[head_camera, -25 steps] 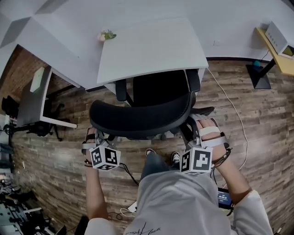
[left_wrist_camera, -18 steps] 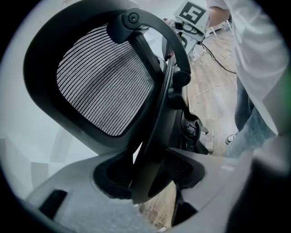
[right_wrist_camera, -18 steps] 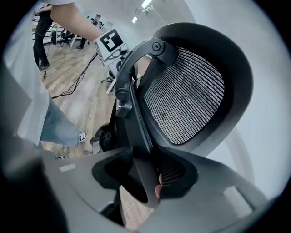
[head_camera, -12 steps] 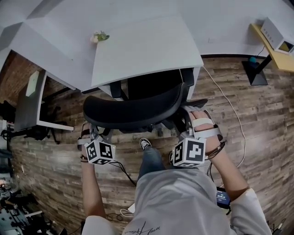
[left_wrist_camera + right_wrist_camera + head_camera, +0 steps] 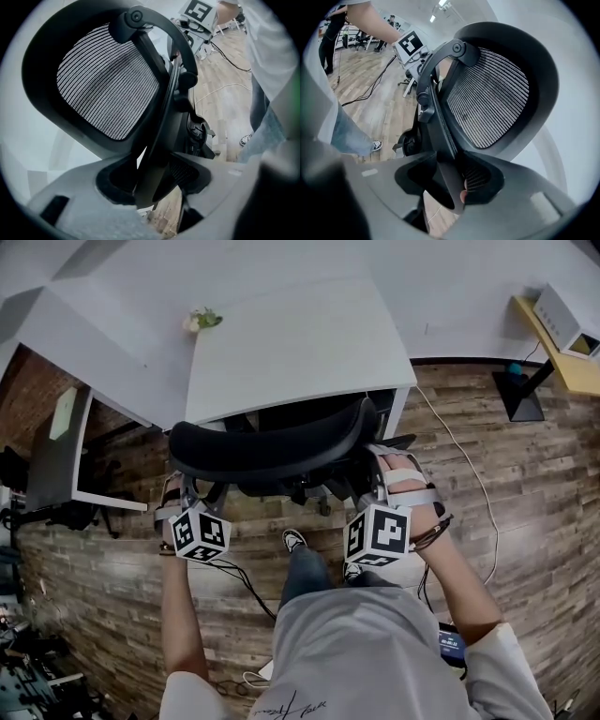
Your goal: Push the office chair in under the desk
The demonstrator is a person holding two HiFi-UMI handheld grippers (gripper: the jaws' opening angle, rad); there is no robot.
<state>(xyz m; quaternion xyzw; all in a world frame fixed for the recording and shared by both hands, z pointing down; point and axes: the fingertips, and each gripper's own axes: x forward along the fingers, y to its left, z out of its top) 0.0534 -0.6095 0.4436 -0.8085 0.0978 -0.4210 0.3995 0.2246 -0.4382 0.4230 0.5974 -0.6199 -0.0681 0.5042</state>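
- Now, the office chair (image 5: 267, 454) sits right in front of the person, with its seat tucked under the near edge of the white desk (image 5: 300, 343).
- The desk is straight ahead of both hands, on the far side of the chair. So the chair is between the fingers and the place it has to go.
- The curved top of the backrest runs from side to side, about in line with the desk's near edge.
- The left gripper (image 5: 192, 501) is at the left end of the backrest. Its two jaws are closed around the dark bar of the back frame (image 5: 161, 140), one jaw on each side of it.
- The right gripper (image 5: 373, 486) is at the right end. It pinches the frame bar on its side (image 5: 440, 154) the same way.
- Both hands look about as near to the desk as each other, so neither one leads.
- I think the push should go straight ahead, with both hands pushing the same, so the chair does not turn.
- Only the backrest and the parts behind it stick out from the desk, so the job looks nearly done.
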